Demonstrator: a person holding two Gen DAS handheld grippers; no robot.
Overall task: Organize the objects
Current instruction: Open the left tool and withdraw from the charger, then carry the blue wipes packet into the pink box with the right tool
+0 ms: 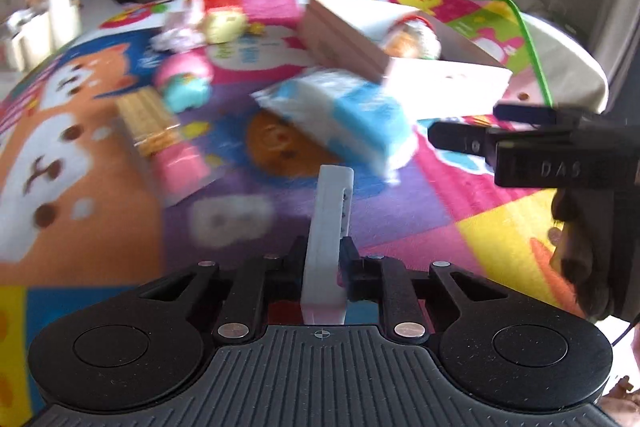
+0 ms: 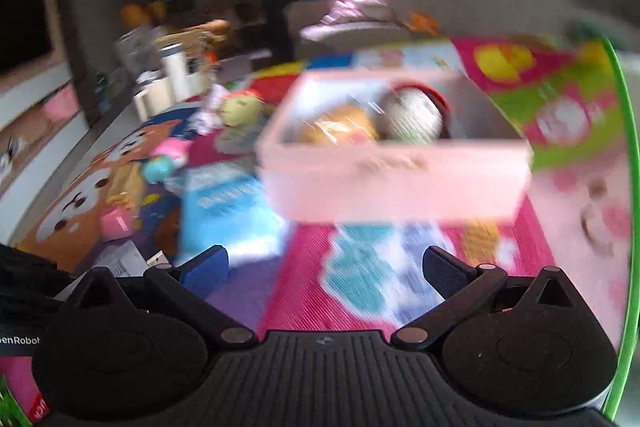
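Left jaws clamped on white block [image 1: 326,243], right jaws wide beside pink box [image 2: 394,171].

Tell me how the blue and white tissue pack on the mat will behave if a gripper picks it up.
The tissue pack looks soft and plastic-wrapped, so it would probably squash between the fingers and may feel slippery. It seems light for its bulk. Lying flat on the play mat, it is unlikely to roll. Blur hides finer detail.

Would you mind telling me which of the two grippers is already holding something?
The left gripper: its jaws are closed on a flat pale grey piece standing upright between them. The right gripper is spread wide with only play mat showing between its fingers.
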